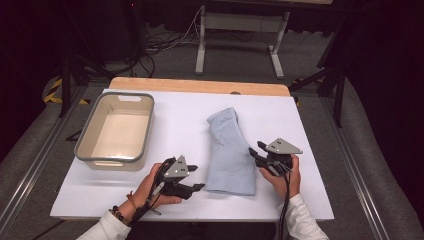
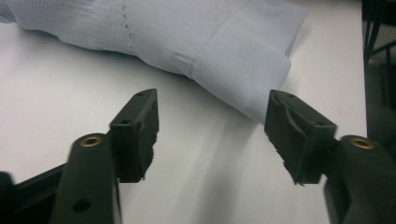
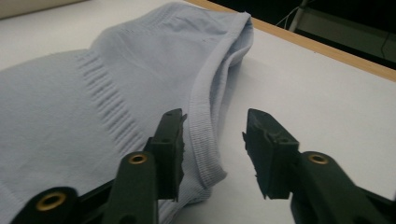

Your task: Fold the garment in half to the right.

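Observation:
A folded light-blue knit garment lies lengthwise on the white tabletop, its ribbed hem toward the near edge. My left gripper rests just left of the garment's near corner, jaws open and pointing at it. In the left gripper view the garment lies beyond the gripper, with bare table between the pads. My right gripper is at the garment's right edge, open. In the right gripper view the garment's folded ribbed edge runs between the spread jaws of the gripper, close to the left pad, not pinched.
A beige plastic bin with a grey rim stands at the table's left side. A wooden strip borders the far edge. Behind the table are a metal frame's legs and cables on the floor.

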Demonstrator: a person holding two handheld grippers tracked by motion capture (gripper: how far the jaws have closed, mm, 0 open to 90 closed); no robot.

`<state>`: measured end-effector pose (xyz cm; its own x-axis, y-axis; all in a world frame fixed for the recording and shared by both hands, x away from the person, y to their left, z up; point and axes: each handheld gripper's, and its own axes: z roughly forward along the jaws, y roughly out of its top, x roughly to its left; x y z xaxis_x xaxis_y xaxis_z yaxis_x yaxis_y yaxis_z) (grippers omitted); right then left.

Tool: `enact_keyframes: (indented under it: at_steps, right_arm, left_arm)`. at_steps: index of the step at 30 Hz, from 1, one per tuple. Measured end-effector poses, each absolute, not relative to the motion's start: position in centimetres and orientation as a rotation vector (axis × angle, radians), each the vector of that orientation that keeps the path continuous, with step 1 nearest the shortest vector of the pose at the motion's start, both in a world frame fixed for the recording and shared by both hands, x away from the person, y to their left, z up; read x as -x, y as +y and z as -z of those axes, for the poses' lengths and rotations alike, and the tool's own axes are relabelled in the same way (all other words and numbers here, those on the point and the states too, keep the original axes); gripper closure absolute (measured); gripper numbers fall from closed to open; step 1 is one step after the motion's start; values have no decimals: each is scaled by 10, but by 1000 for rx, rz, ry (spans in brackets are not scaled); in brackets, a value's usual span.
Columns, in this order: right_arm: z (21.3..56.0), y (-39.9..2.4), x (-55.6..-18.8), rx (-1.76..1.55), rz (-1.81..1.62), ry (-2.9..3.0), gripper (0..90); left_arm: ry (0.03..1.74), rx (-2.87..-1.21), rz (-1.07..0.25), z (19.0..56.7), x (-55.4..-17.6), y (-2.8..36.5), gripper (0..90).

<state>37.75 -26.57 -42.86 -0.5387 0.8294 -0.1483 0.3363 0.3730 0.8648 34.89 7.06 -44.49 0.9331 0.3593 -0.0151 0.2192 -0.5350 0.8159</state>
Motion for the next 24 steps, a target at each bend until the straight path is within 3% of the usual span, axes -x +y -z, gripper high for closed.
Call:
enact_keyframes:
  at_steps: [4,12,14,16,18,21,24]
  right_arm:
    - [430,-264,-378,-1024,-1112,2115,443]
    - [449,-266,-397,-1128,-1096,2217,366]
    - [453,-265,-400,-1146,-1080,2248,377]
    - [457,-263,-403,-1168,-1081,2286,394]
    - [457,-264,-404,-1173,-1084,2291,404]
    - [460,-270,-411,-1277,-1180,2350,497]
    - [461,-270,-412,-1279,-1216,2377,594]
  left_arm:
    - [445,-2121,-152,450,-353,58,283]
    - [449,-2252,-159,467,-358,30,352]
    - [419,-2273,-142,469,-356,28,440]
    - [424,-2264,-76,469,-356,29,587]
    - [415,-2271,-56,469,-356,29,614]
    - [355,-2296,-56,467,-355,27,769]
    - [354,-2326,-79,464,-352,27,812]
